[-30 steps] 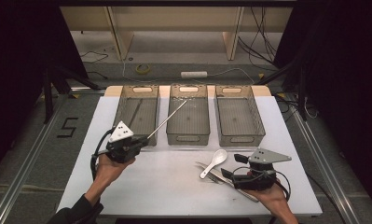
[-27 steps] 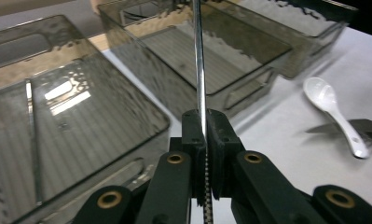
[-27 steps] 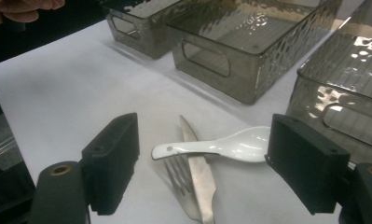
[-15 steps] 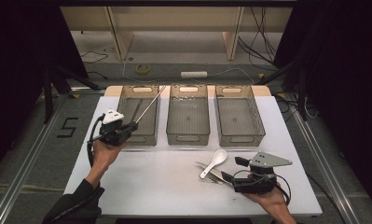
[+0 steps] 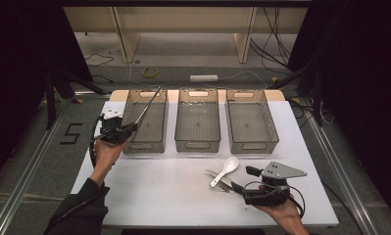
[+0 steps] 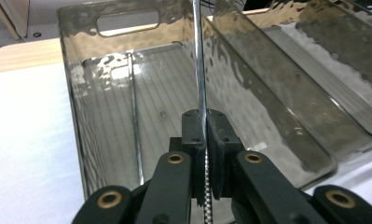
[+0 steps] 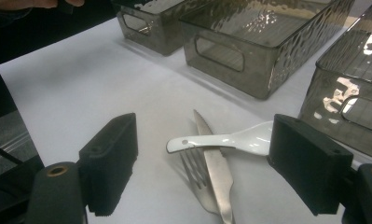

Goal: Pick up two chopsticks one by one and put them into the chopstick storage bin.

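A thin metal rod (image 6: 200, 70), maybe a chopstick or skewer because the end is not clear, is clamped between the jaws of the left gripper (image 5: 127, 130). In the left gripper view the two black pads are pressed together on it, and the rod goes up and away over the left bin (image 5: 149, 142). In the high view the rod points to the far right, above this same bin, and its tip is near the far rim.

The middle bin (image 5: 198, 144) and the right bin (image 5: 269, 139) stand beside it in one row on the white table (image 5: 158, 186).

The right gripper (image 5: 242, 188) is at the near right side, with its jaws wide apart and nothing between them. Just in front of it lie a white spoon (image 7: 225, 140), a fork (image 7: 195, 170) and a knife (image 7: 216, 163), the spoon resting across the other two.
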Action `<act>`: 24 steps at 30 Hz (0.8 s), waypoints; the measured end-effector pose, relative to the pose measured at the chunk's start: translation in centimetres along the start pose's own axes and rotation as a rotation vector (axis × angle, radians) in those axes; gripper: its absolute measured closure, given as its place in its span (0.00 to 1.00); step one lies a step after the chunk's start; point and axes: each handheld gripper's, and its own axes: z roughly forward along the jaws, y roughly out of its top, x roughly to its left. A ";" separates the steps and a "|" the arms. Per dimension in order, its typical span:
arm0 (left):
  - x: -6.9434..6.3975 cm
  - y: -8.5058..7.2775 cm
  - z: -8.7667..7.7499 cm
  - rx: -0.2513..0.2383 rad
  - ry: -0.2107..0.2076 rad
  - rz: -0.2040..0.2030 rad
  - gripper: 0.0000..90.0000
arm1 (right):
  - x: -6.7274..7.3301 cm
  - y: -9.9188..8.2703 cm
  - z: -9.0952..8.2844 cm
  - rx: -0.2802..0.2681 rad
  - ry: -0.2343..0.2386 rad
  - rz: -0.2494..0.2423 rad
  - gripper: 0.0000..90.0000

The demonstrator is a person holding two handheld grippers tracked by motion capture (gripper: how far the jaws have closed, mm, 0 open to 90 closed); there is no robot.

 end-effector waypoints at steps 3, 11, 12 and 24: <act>0.3 0.0 0.5 0.014 0.017 -0.004 0.96 | 0.1 0.0 0.1 0.008 0.000 -0.002 0.27; 1.1 -0.1 1.5 0.031 0.070 -0.047 0.95 | 0.1 0.0 0.1 0.008 0.006 -0.001 0.28; 1.2 -0.1 1.5 0.032 0.074 -0.046 0.95 | 0.1 0.0 0.1 0.010 0.009 -0.004 0.28; 0.6 0.5 0.9 0.015 0.047 -0.086 0.50 | 0.2 0.1 0.1 0.011 0.009 -0.009 0.28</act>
